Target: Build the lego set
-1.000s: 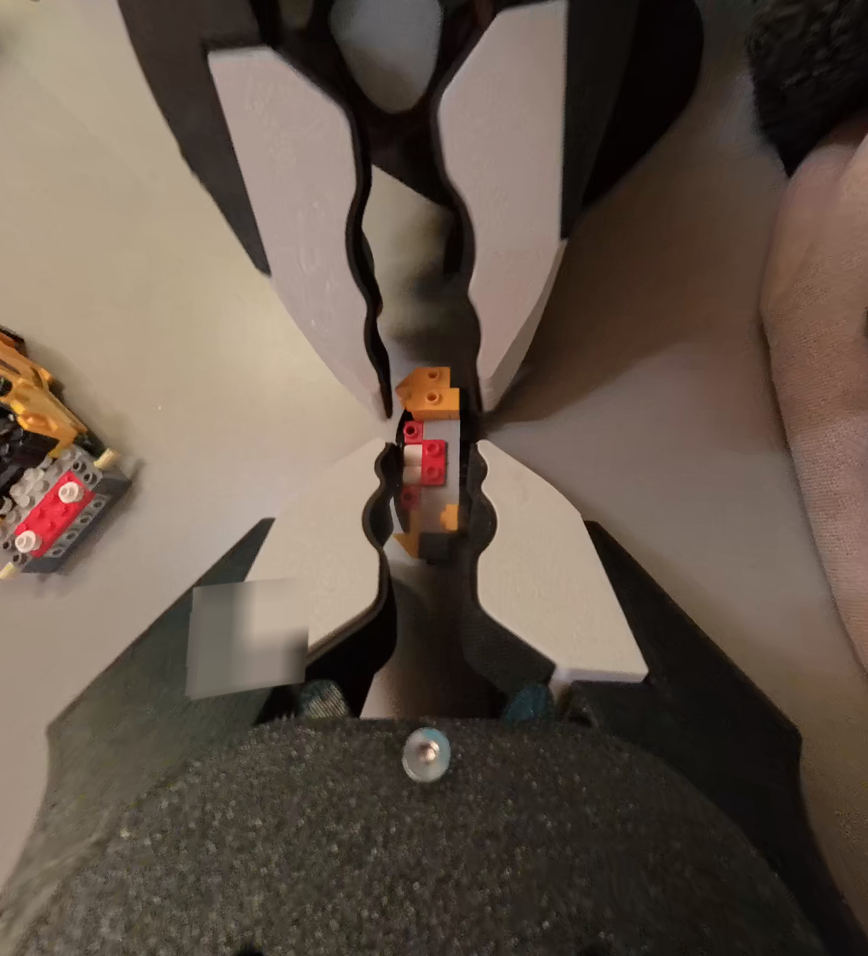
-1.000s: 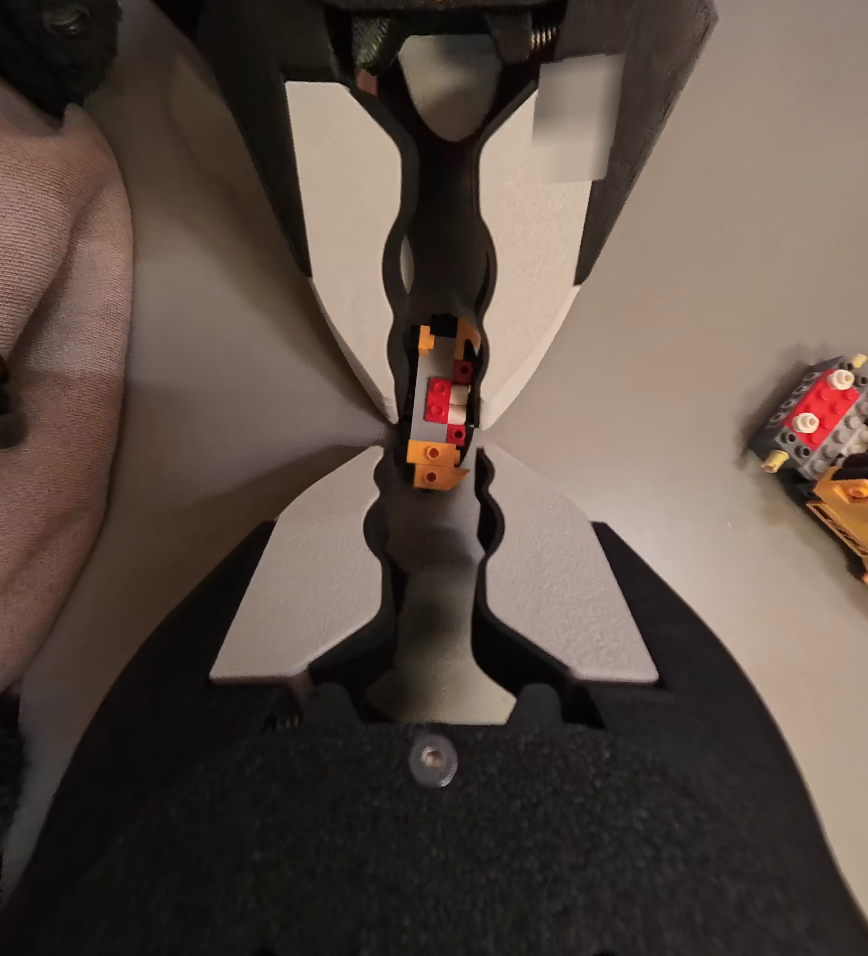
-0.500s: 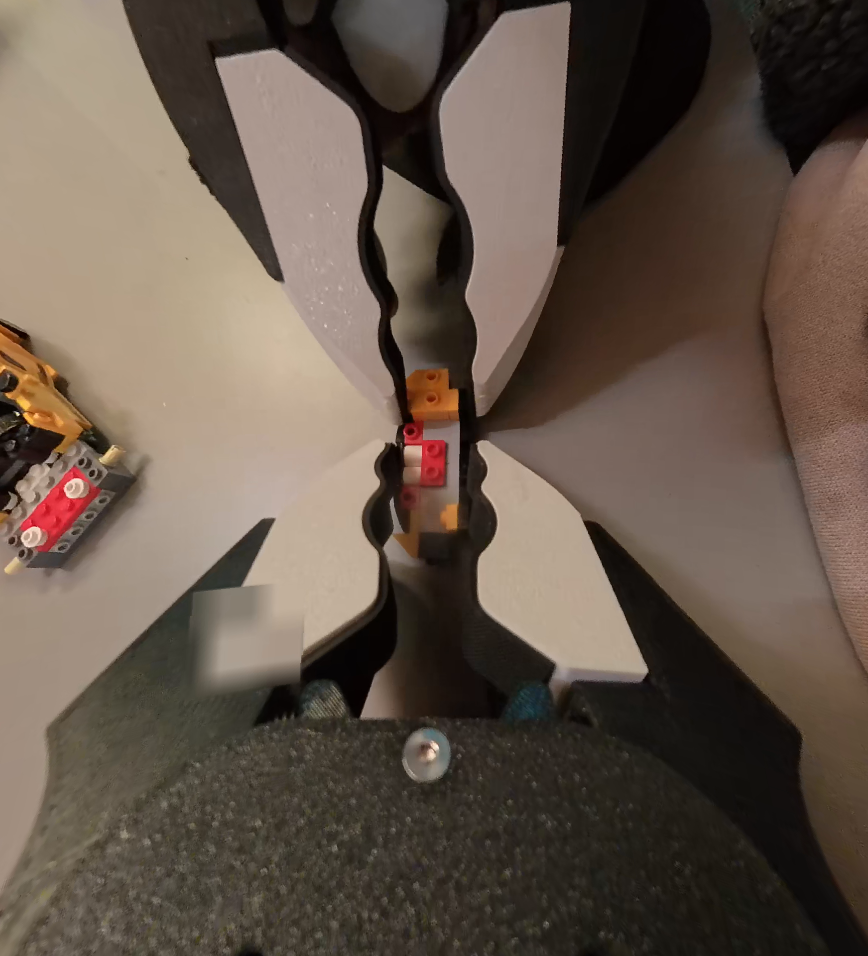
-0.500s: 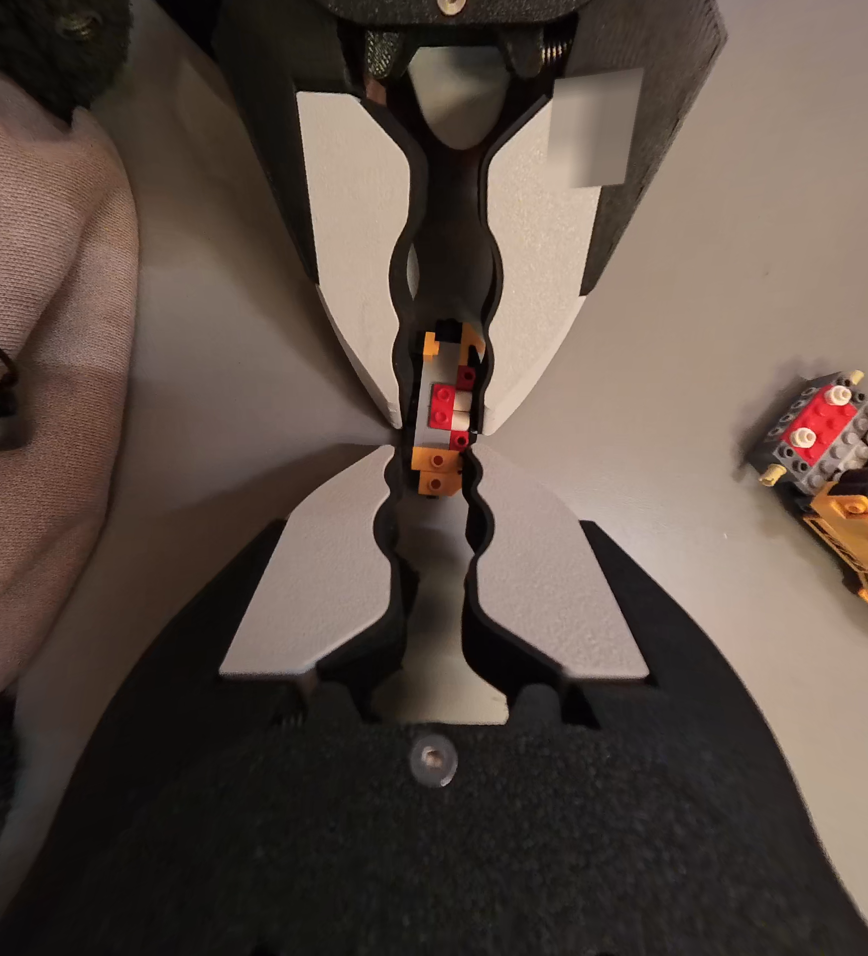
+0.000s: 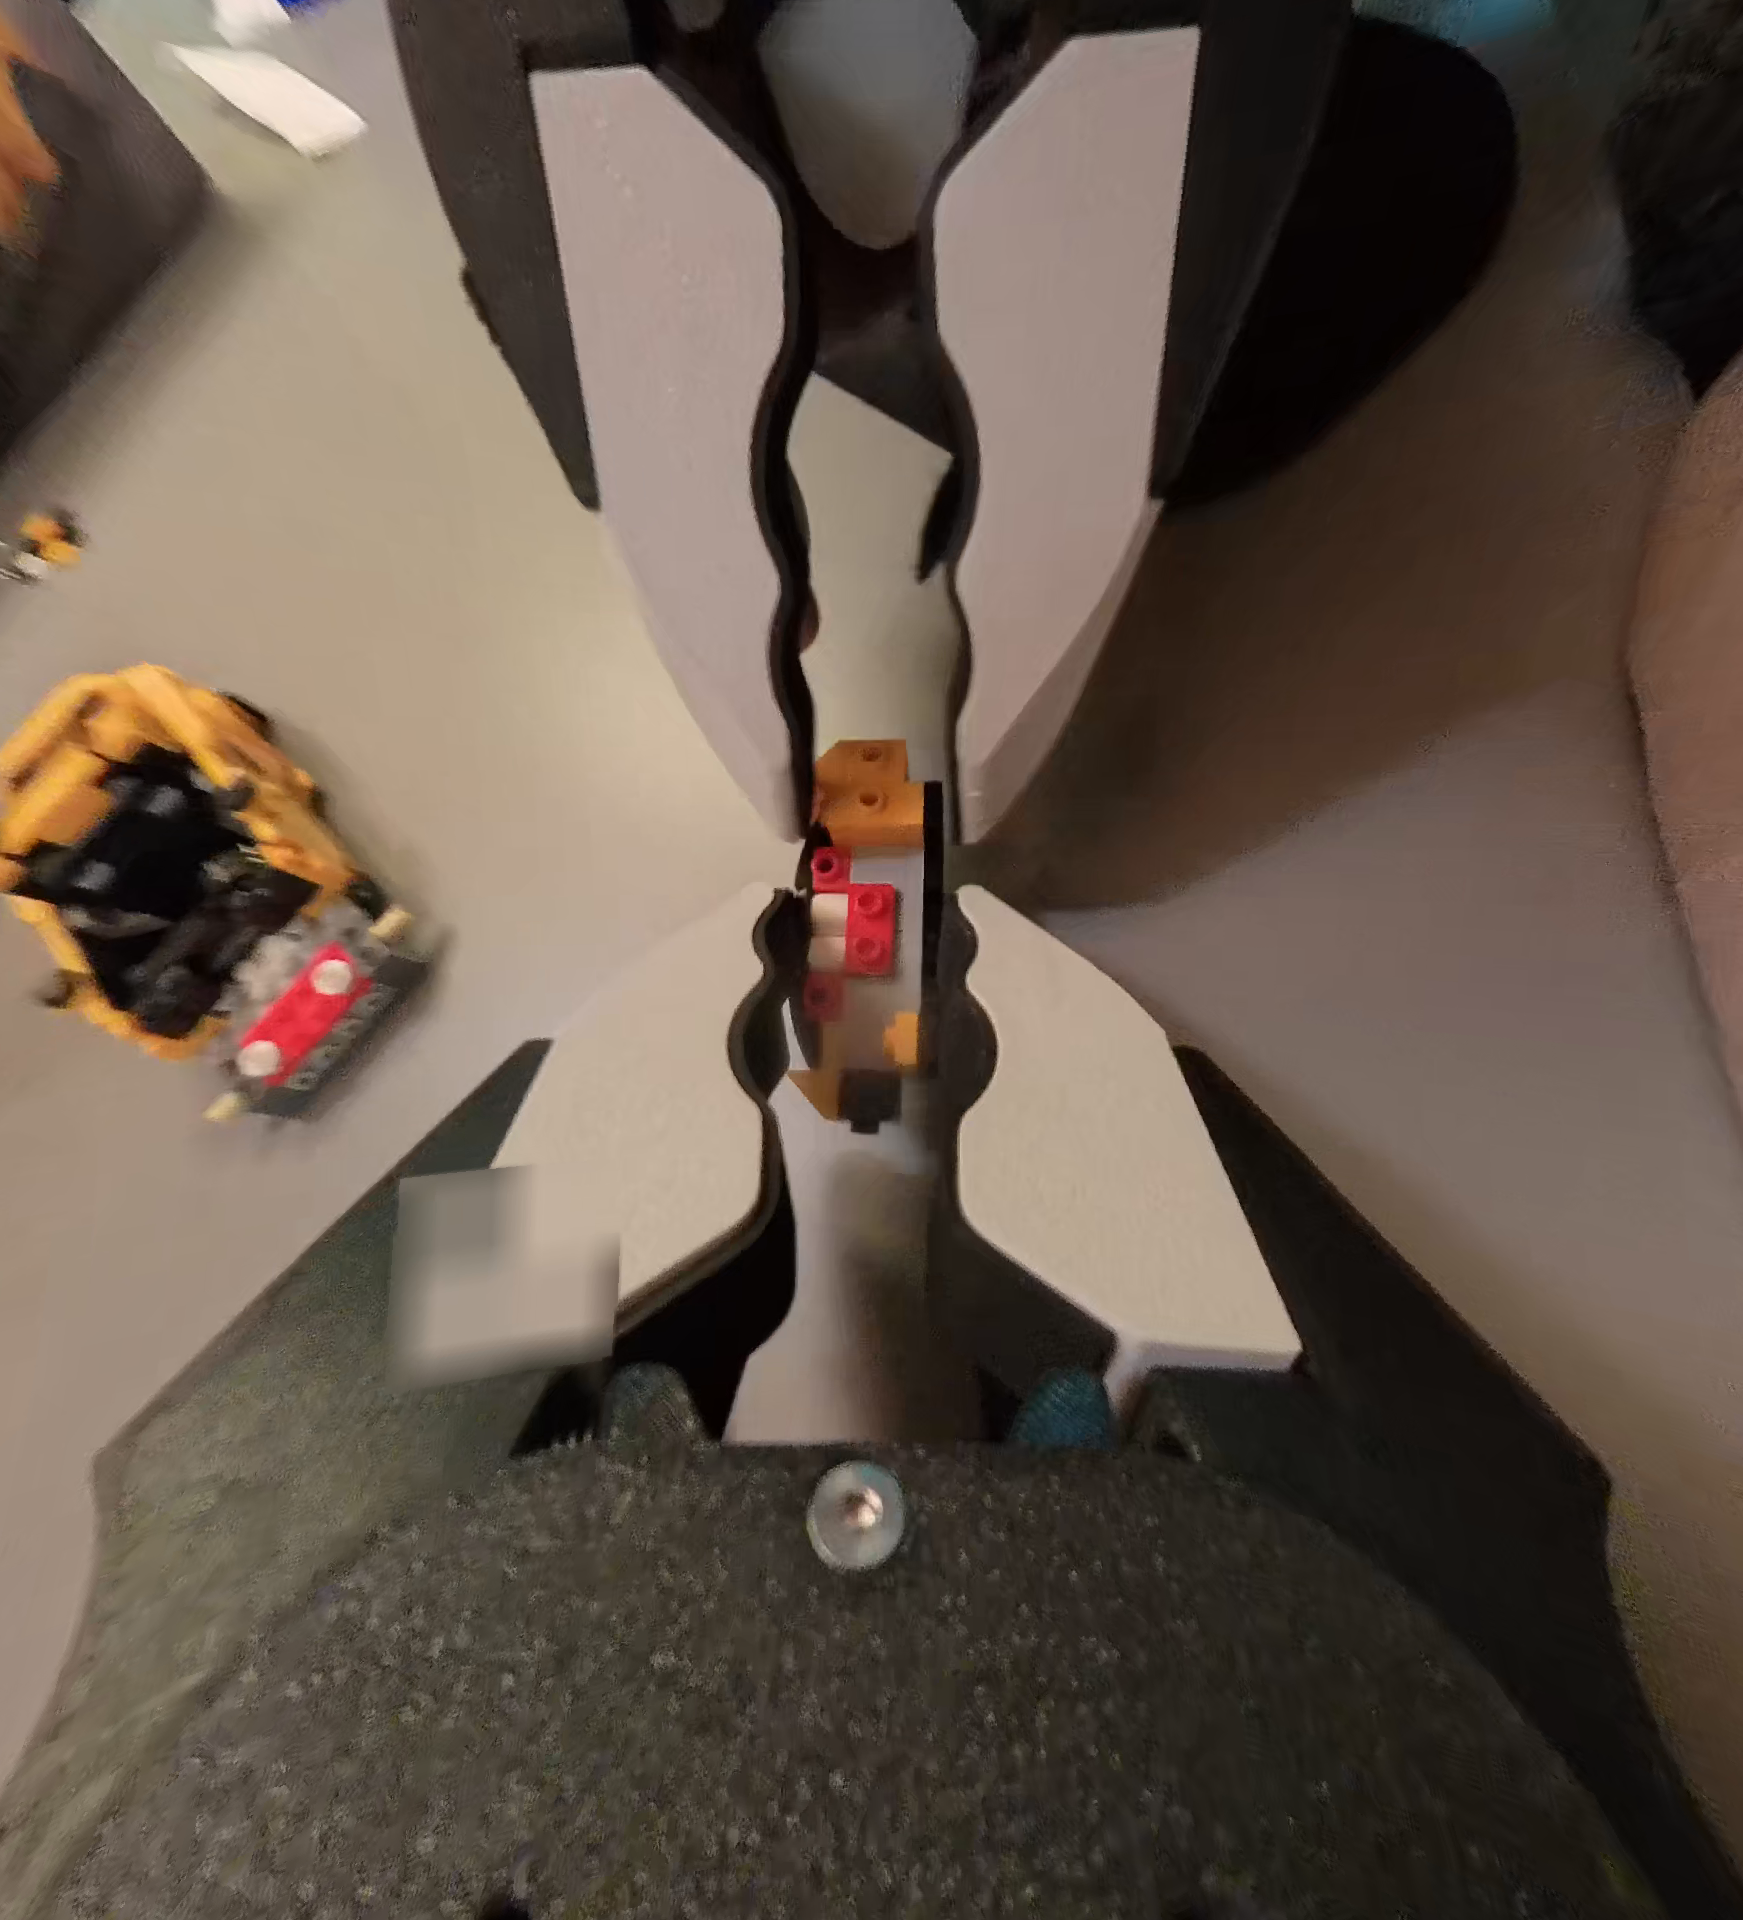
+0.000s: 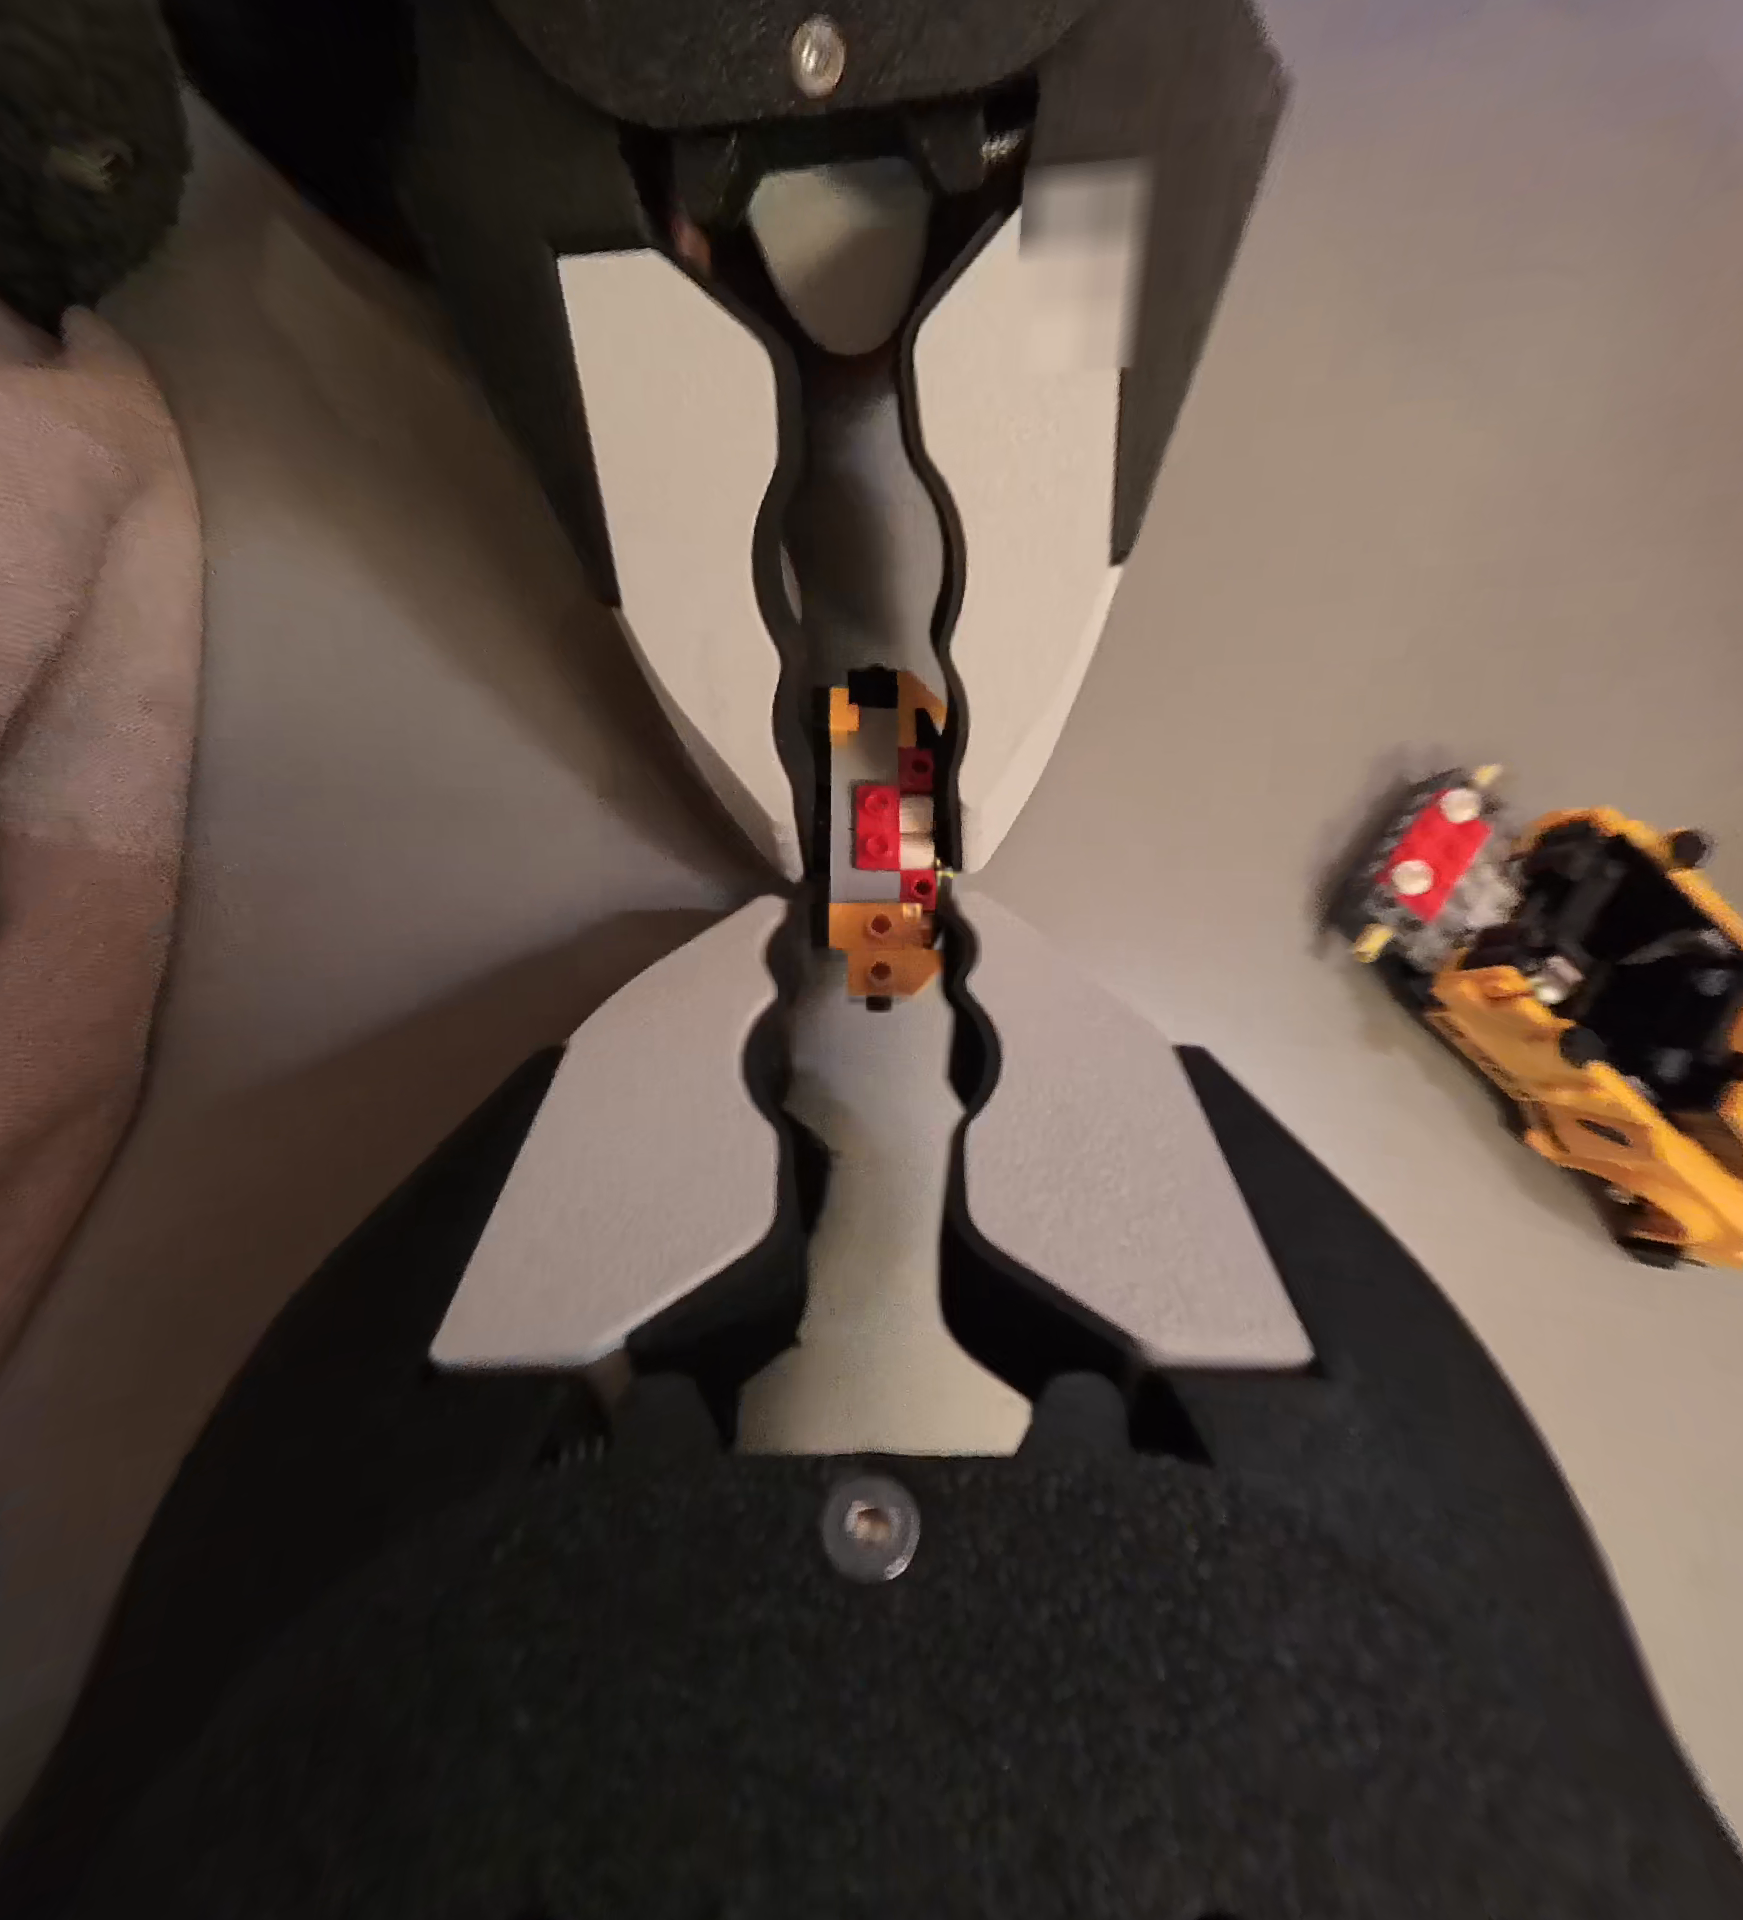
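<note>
Desk: Car at left looks bigger than a second ago. What moved?

Photographer: Cameras, not the car. Both views have shifted and blurred, and the yellow-and-black model now sits nearer mid-frame, with more of the table and a few loose bits showing beyond it. It lies on the table, untouched, its grey end with the red plate turned toward the grippers.

Desk: And the middle of the frame?

Photographer: No change there. Left gripper and right gripper still meet tip to tip above the table, with the part bridging them: a grey strip carrying red, white and orange bricks. The left jaws are closed on its black-and-orange end, the right jaws on the other orange end. It sits between the fingers just as it did a second ago, so nothing has slipped or come apart.

Desk: Far right?

Photographer: Pinkish fabric, a person's clothing at the table's edge, as before.

Desk: So what does it mean for the build?

Photographer: My reading is that the pressing together is finished and the pair is carrying the part toward the car. One gripper will probably have to let go before it can be seated, and a double grip that narrow could twist the bricks loose if the hands drift apart.
</note>
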`<state>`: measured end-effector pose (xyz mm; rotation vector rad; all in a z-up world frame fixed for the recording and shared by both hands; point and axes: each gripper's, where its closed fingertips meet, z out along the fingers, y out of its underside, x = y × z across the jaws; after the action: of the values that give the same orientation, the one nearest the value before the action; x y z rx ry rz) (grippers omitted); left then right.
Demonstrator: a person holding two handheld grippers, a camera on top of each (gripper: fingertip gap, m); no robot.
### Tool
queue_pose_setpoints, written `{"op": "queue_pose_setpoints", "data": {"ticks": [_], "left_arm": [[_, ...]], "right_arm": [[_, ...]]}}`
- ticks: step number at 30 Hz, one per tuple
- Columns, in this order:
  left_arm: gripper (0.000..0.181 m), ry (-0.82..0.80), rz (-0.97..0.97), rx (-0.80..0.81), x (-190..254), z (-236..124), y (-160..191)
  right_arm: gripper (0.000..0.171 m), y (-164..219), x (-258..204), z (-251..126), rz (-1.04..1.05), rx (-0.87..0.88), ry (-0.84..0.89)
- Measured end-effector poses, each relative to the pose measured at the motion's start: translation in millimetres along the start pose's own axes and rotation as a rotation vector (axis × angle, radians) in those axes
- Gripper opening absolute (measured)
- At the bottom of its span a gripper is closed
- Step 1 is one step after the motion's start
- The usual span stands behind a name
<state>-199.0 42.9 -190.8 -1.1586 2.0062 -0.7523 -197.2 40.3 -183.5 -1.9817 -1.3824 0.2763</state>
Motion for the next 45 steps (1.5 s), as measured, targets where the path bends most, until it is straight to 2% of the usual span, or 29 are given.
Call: {"op": "queue_pose_setpoints", "data": {"ticks": [1, 4, 11, 15, 22, 26, 28, 31, 34, 39, 45], "left_arm": [[0.026, -0.027, 0.019, 0.023, -3, -3, -4], [0.027, -0.124, 0.090, 0.076, -14, -11, -13], [0.027, -0.187, 0.163, 0.137, -16, -18, -26], [0.027, -0.181, 0.156, 0.126, -15, -16, -25], [0.027, -0.111, 0.051, 0.167, -14, -18, -25], [0.040, -0.069, -0.051, 0.145, -19, -20, -14], [0.040, -0.038, -0.095, 0.128, -19, -20, -7], [0.024, -0.020, -0.115, 0.057, -18, -16, 5], [0.023, -0.022, -0.120, -0.017, -17, -11, 15], [0.022, -0.016, -0.170, -0.050, -21, -11, 24], [0.029, -0.098, -0.266, -0.055, -51, -42, 40]], "right_arm": [[0.039, -5, 3, -4, 0.006, 0.030, 0.013], [0.051, -7, 16, -14, 0.021, 0.096, 0.082], [0.048, -8, 17, -17, -0.003, 0.179, 0.135], [0.031, -11, 16, -17, -0.031, 0.212, 0.126], [0.027, -13, 16, -16, -0.010, 0.271, 0.076], [0.027, -8, 23, -17, 0.030, 0.279, 0.063], [0.027, -3, 24, -14, 0.059, 0.252, 0.037], [0.027, 7, 24, -4, 0.080, 0.174, 0.004], [0.027, 11, 24, 4, 0.115, 0.118, -0.030], [0.027, 18, 26, 14, 0.153, 0.037, -0.052], [0.031, 27, 32, 17, 0.138, -0.016, -0.011]]}}
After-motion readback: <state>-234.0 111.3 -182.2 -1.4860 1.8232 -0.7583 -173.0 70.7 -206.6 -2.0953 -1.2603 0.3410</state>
